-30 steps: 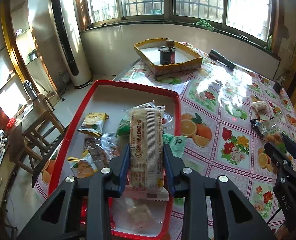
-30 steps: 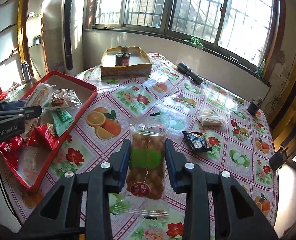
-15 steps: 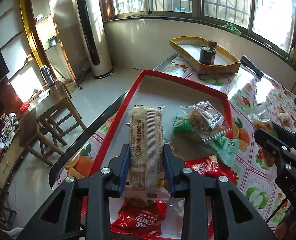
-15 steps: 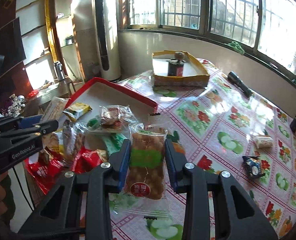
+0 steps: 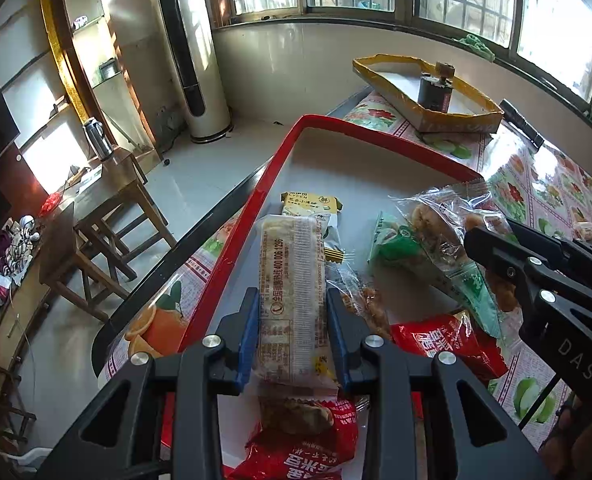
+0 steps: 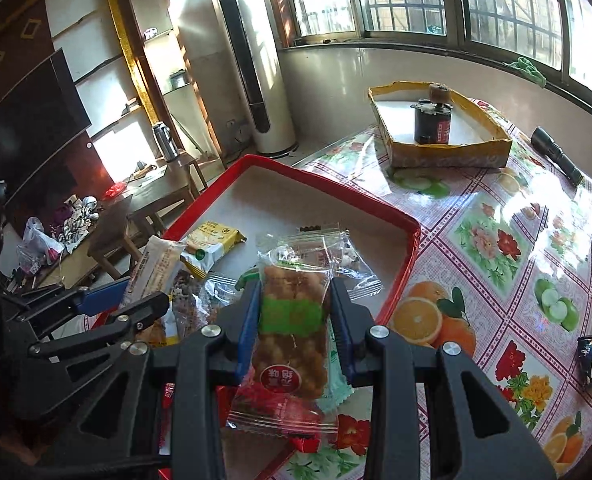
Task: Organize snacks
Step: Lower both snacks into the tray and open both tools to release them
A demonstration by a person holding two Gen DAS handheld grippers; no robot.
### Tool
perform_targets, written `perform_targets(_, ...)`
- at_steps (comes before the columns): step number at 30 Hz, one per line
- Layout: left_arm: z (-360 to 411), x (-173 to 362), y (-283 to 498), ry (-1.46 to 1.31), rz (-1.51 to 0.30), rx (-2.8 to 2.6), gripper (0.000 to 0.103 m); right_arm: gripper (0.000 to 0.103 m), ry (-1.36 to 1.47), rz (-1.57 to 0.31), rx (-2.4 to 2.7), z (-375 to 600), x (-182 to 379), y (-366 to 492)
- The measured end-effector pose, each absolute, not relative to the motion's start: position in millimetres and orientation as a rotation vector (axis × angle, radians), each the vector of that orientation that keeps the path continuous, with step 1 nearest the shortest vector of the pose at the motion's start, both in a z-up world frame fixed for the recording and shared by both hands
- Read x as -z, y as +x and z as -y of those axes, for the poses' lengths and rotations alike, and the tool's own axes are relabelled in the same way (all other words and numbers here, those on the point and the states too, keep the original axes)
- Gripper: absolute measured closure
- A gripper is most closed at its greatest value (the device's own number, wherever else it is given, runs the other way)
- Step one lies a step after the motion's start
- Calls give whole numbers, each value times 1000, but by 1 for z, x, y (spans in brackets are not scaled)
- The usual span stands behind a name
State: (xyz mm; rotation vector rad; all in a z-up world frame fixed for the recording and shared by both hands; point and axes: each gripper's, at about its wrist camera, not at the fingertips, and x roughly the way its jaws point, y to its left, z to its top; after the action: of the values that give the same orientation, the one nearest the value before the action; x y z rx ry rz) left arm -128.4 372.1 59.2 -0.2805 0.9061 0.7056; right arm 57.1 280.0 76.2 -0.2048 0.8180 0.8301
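Note:
My left gripper (image 5: 292,304) is shut on a long pale wafer packet (image 5: 290,280) and holds it over the left side of the red tray (image 5: 256,208). My right gripper (image 6: 294,306) is shut on a clear packet of brown snacks with a green band (image 6: 292,332), held over the tray's near right part (image 6: 409,248). Several packets lie in the tray: a yellow one (image 5: 309,202), a clear one with a green pouch (image 5: 423,236), and red ones (image 5: 447,340). The right gripper shows in the left wrist view (image 5: 535,280); the left shows in the right wrist view (image 6: 96,312).
A yellow cardboard box (image 6: 439,156) with a dark can (image 6: 431,120) stands at the table's far end, a black flashlight (image 6: 555,156) beside it. Loose snacks (image 6: 591,356) lie on the floral tablecloth at right. The table's left edge drops to the floor and wooden stools (image 5: 96,232).
Both grippers have moved left over the red tray with their packets still held. The right gripper has come from the open table to the tray's near right part.

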Motion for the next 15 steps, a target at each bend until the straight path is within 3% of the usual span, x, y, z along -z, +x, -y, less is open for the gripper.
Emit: perform_targets(15, -376, -49, -122, -274, -930, -704, 71, 67, -224, -821, -826, -297, -67, 75)
